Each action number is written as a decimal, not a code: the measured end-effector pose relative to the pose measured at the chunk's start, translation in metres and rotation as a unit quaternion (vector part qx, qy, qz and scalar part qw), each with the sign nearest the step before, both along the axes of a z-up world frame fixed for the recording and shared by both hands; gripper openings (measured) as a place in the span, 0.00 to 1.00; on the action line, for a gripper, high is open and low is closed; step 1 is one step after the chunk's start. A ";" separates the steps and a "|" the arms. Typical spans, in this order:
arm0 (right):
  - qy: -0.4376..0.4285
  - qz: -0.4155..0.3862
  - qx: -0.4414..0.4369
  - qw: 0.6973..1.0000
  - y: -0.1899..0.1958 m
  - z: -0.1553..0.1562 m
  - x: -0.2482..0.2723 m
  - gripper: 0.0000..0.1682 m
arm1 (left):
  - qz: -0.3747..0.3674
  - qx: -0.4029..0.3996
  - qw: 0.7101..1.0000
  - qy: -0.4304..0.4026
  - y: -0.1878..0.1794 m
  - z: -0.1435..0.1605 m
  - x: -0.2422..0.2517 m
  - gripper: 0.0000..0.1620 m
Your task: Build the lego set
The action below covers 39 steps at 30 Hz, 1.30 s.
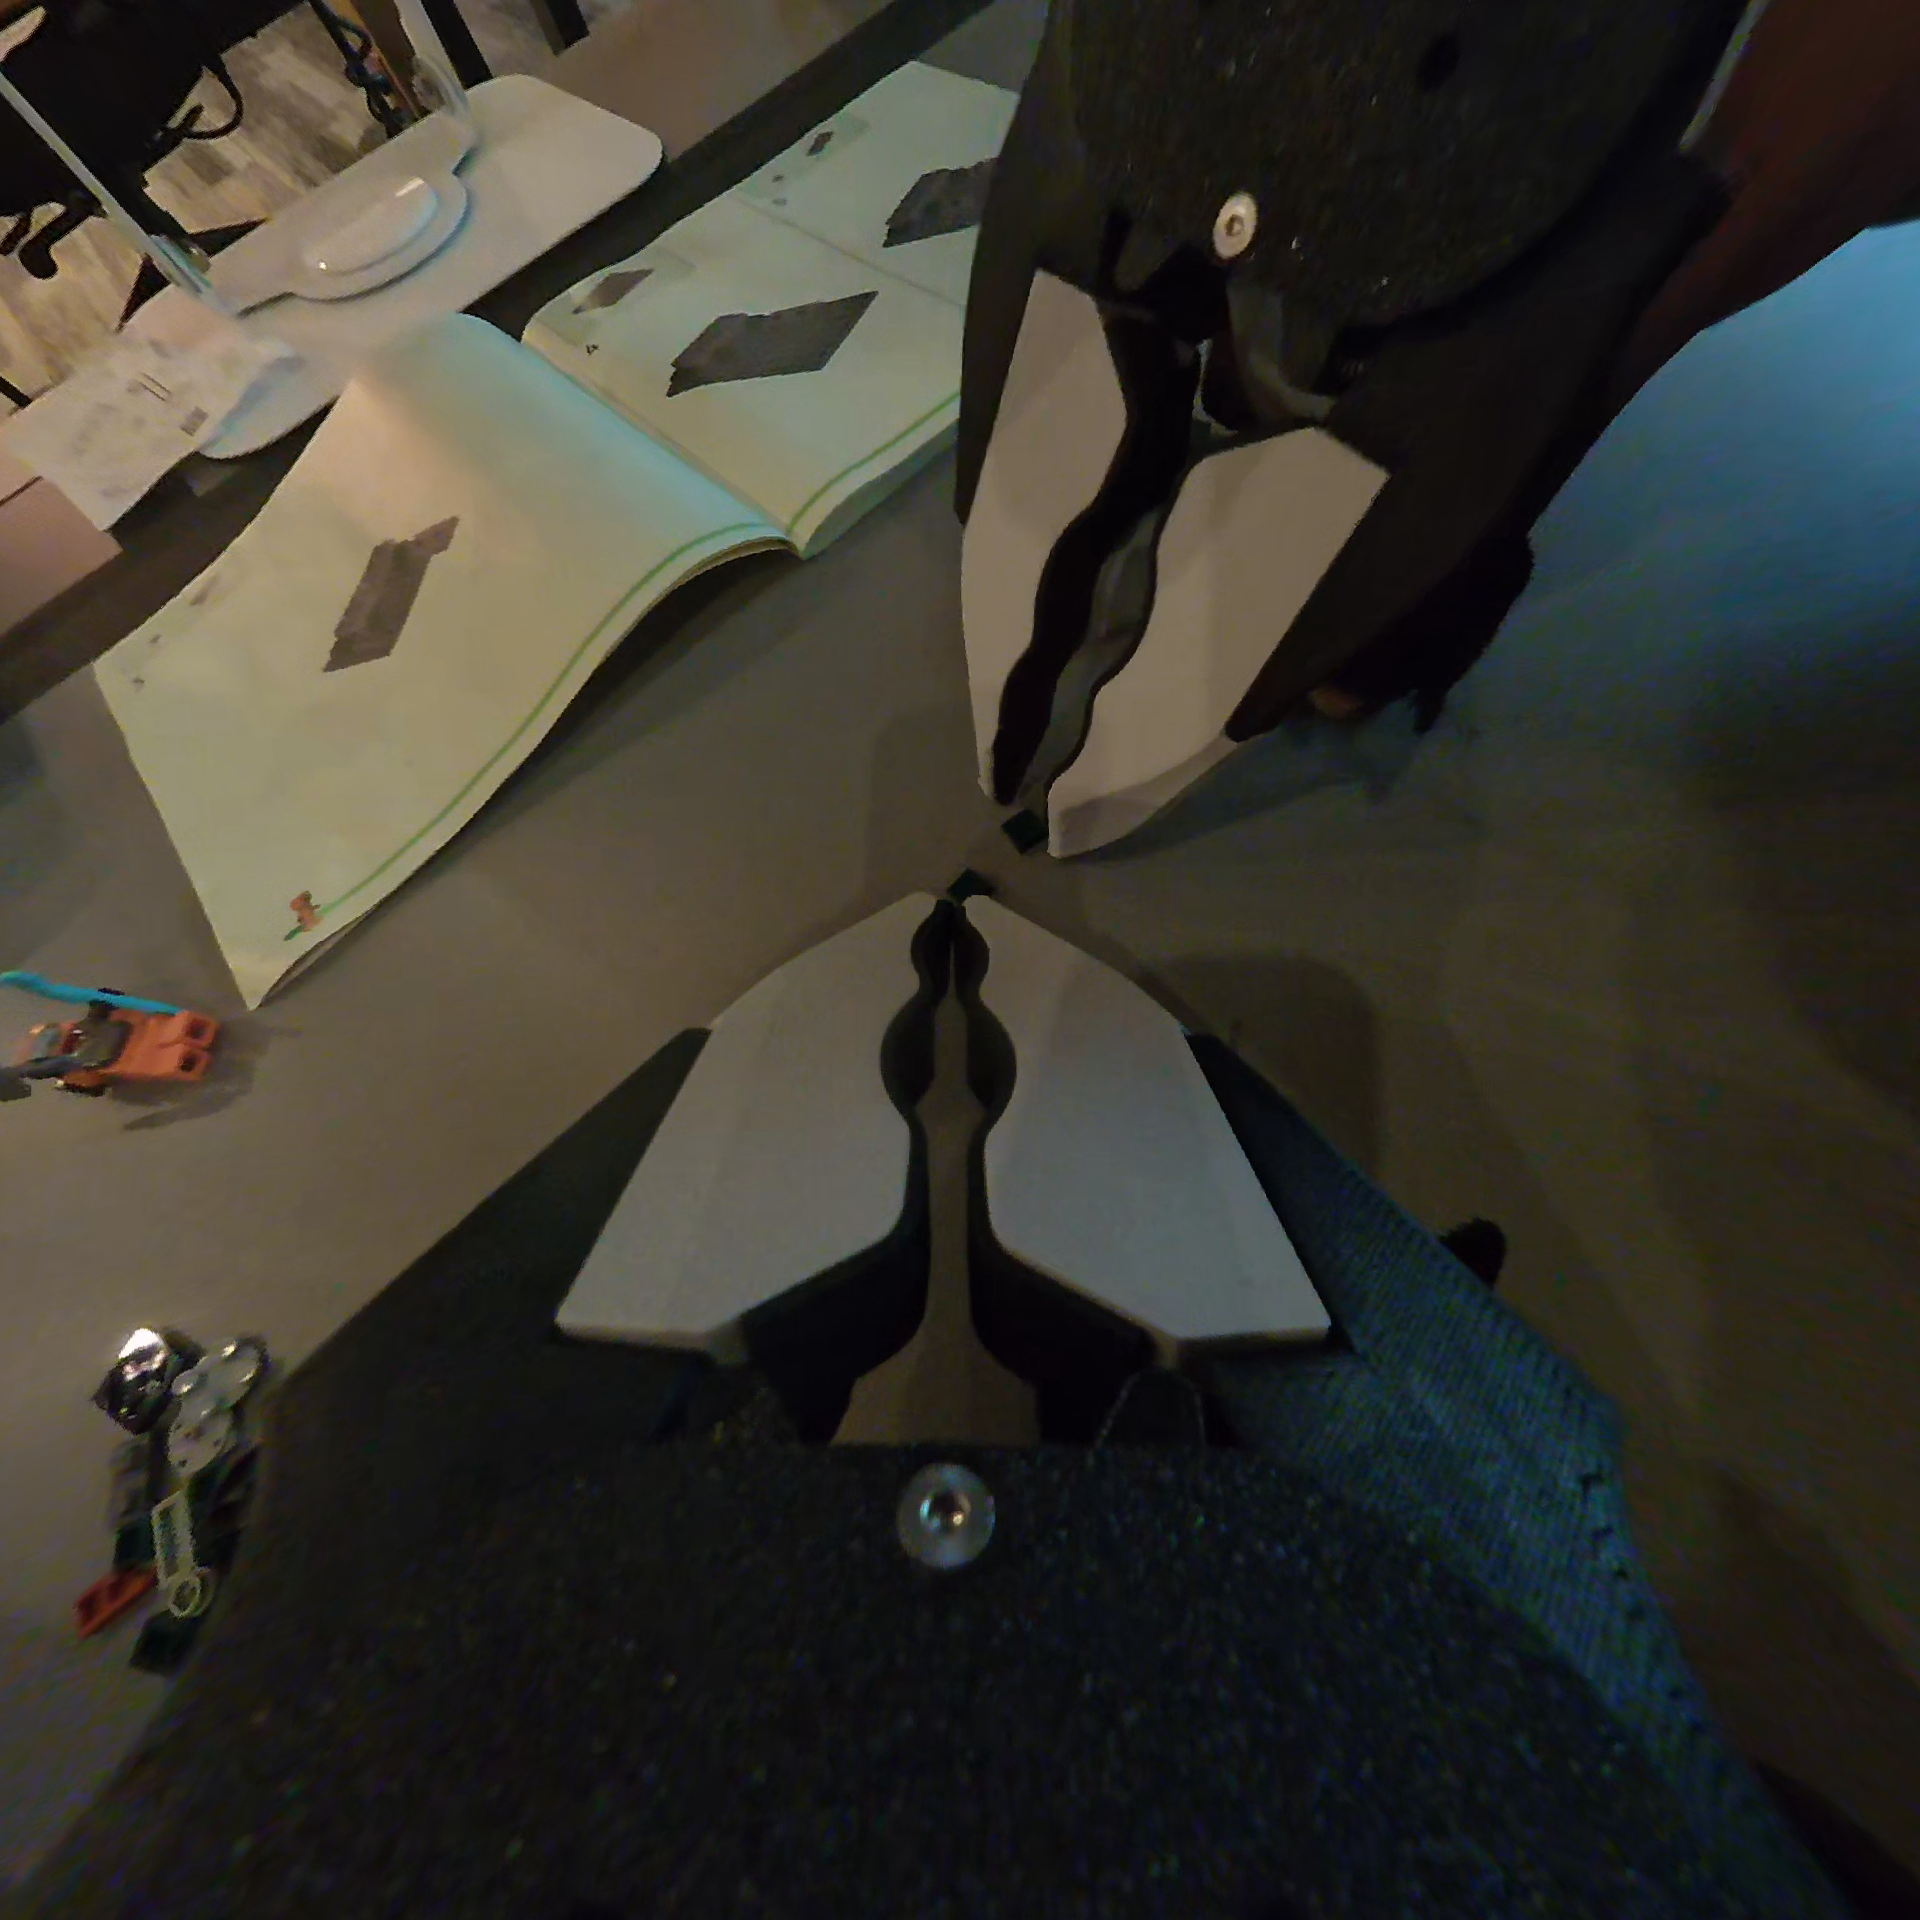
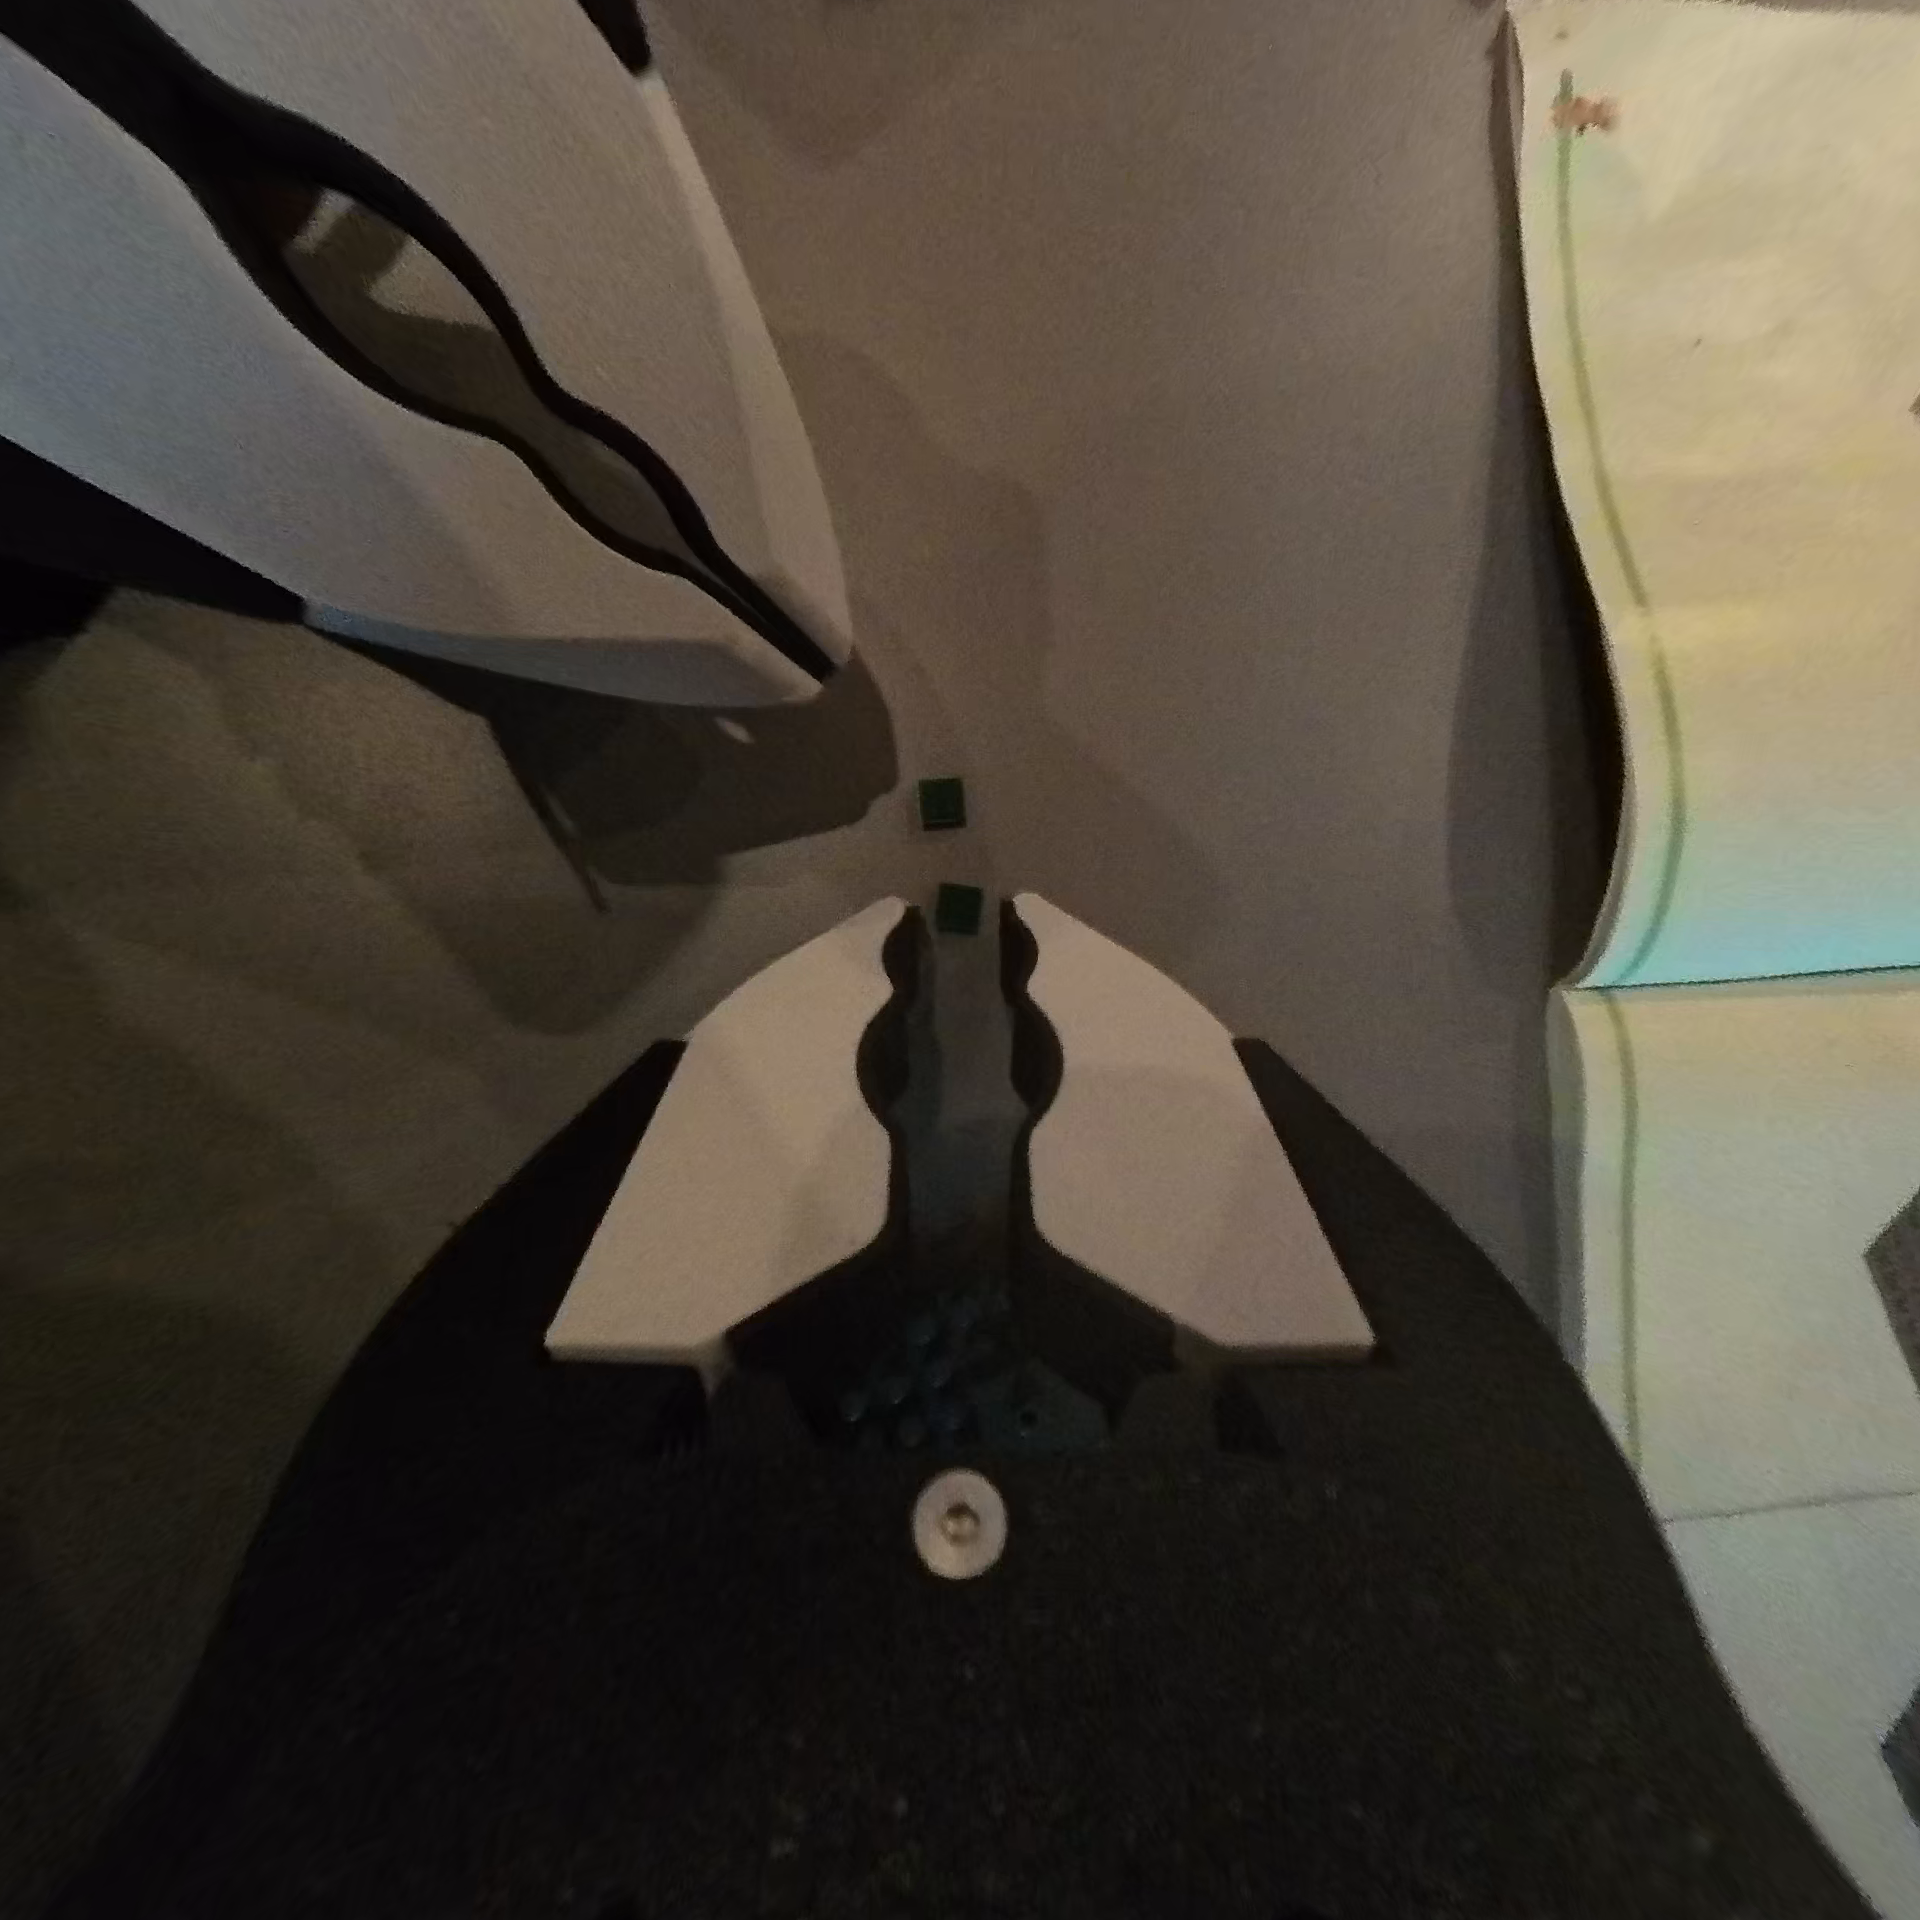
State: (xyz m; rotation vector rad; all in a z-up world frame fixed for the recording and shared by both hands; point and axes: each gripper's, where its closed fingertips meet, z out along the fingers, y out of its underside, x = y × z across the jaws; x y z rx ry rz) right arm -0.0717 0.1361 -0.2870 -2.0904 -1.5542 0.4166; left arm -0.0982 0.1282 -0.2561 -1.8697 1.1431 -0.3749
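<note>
My right gripper (image 2: 961, 920) is shut on a small dark green Lego piece (image 2: 958, 906) that sticks out at its tips. In the left wrist view it (image 1: 1023, 805) comes down from above with that piece (image 1: 1023, 828). My left gripper (image 1: 954, 912) is shut with nothing seen between its fingers. A second small dark green piece (image 1: 971, 886) lies on the grey table just ahead of its tips. In the right wrist view this piece (image 2: 942, 802) sits between the two grippers, apart from the left gripper (image 2: 826, 665).
An open instruction booklet (image 1: 468, 623) lies at the back left and shows at the right of the right wrist view (image 2: 1745, 520). An orange part-built model (image 1: 135, 1044) and a pile of loose pieces (image 1: 177, 1455) lie at the left. White trays (image 1: 540, 156) stand at the far left. Some 5 cm of space lies between my two pairs of fingers. The orange part-built model (image 1: 135, 1044) is about 20 cm from both grippers' fingertips.
</note>
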 end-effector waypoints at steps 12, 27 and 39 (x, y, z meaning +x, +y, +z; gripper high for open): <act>0.044 0.046 0.005 0.998 -0.002 0.011 0.001 0.04 | 0.000 -0.001 1.000 0.003 0.000 -0.002 0.000 0.00; 0.026 0.134 0.009 0.991 -0.042 0.028 0.113 0.04 | -0.016 -0.001 1.000 0.016 -0.002 -0.009 0.006 0.00; 0.023 0.121 0.005 0.992 -0.050 0.011 0.127 0.04 | -0.027 -0.011 0.999 0.026 -0.004 -0.018 0.011 0.02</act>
